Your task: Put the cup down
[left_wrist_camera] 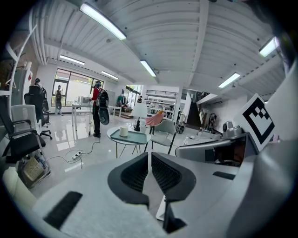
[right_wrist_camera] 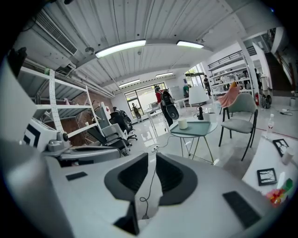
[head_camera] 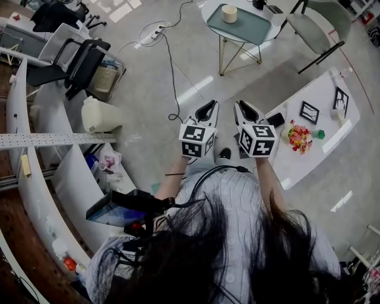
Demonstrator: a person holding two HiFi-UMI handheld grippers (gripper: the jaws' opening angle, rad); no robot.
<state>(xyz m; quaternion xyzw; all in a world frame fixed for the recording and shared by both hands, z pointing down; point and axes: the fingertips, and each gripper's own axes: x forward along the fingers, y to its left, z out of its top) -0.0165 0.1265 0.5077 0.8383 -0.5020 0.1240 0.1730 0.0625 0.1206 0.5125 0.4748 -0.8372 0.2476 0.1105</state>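
Left gripper [head_camera: 211, 105] and right gripper [head_camera: 240, 105] are both held out side by side over bare floor, well apart from the cup. Left gripper view: jaws together, only a thin slit between the pads, nothing in them. Right gripper view: same, jaws closed and empty; a floor cable [right_wrist_camera: 150, 186] shows through the slit.

Cup [head_camera: 229, 13] stands upright on the teal tray [head_camera: 252, 28] on the round table [head_camera: 278, 24], ahead of both grippers; it is also seen at [left_wrist_camera: 123, 131] and [right_wrist_camera: 182, 124]. A grey chair [head_camera: 317, 27] is just beside that table. A white table [head_camera: 323, 119] with small picture frames [head_camera: 309, 111] is on the right.
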